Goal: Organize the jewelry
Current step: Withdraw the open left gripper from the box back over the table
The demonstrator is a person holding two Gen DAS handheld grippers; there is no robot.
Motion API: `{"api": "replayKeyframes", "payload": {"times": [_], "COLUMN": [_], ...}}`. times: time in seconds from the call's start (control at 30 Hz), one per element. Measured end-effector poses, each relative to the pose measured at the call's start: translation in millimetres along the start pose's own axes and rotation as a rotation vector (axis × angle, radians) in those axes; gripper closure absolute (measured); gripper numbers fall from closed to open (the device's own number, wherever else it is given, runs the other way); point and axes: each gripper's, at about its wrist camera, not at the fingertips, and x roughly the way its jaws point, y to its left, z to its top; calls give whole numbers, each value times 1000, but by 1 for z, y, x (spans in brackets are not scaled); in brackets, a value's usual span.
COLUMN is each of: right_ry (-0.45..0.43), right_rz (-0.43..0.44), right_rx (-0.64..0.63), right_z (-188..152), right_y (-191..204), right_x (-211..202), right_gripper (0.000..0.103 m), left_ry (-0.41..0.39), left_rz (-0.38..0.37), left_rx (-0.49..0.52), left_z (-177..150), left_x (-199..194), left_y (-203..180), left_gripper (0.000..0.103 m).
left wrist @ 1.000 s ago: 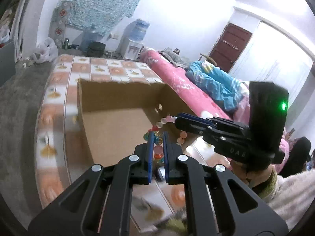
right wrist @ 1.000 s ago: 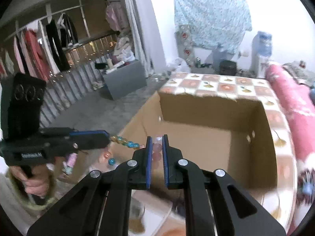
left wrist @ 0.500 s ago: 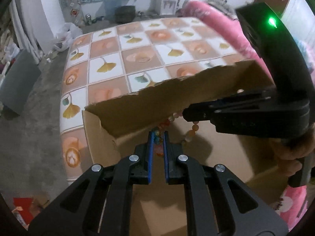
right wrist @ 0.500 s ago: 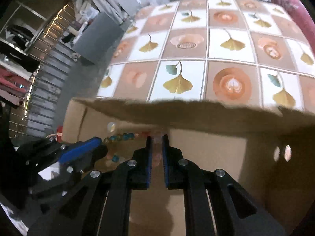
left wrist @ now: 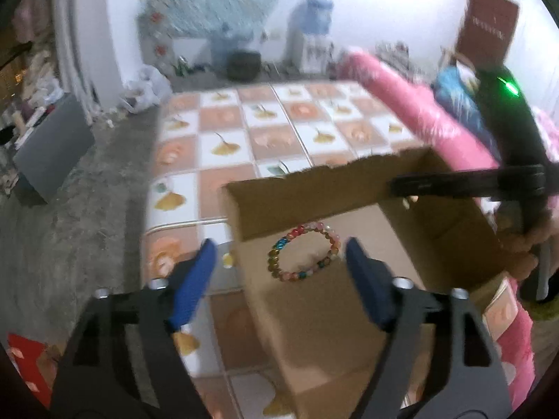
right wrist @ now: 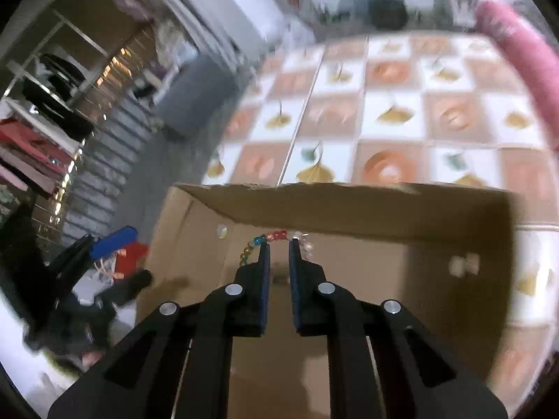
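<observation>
My left gripper (left wrist: 281, 262) has its jaws spread wide, nothing between them. My right gripper (right wrist: 278, 244) has its jaws narrowly parted, gripping nothing I can make out. The bracelet (left wrist: 304, 250) lies on the floor of the box (left wrist: 314, 307), near the box's far wall. The box sits on the tiled desk (left wrist: 223, 146).

Left gripper (left wrist: 281, 265) is spread wide open, nothing in it — the beaded bracelet (left wrist: 304, 251) is lying flat on the bottom of the cardboard box (left wrist: 314, 307). Right gripper (left wrist: 396, 185) pokes in over the box's far-right corner, above the leaf-patterned floor tiles (left wrist: 223, 146).
</observation>
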Motion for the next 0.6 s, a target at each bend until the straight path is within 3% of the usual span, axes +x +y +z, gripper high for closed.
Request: {"api": "replayKeyframes", "payload": {"times": [0.1,0.2,0.3,0.37,0.4,0.43,0.6], "right_ry": [-171,-282,-214,-156,-139,-120,-160], "right_rz": [-66,-173,-119,-54,-25,25,-68], "right_rx": [7,119,250,313,331,349,306], "right_z": [-31,-76,-105,-122,-126,-130,-119], "right_y": [-19,-59,-92,-105,-108,-108,-97], "right_x": [-66,-110,-100,-85,-78,-69,-68], "right_gripper": [57,53,53,53,53,51,51], "left_ry": [-60,14,120,141,145,138,137], "left_rz": [-6,-86,-191,-265,-278,-244,-240], "left_rx": [-92,-212,-290,-293,-296,-298,-319], "left_z": [-28,-58,-74,-78,-78,-75,-65], "left_x": [-23,-9,21,34,39,41,48], "left_y": [16,27,23,13,7,2,-2], "left_gripper": [16,16,16,16,14,14,14]}}
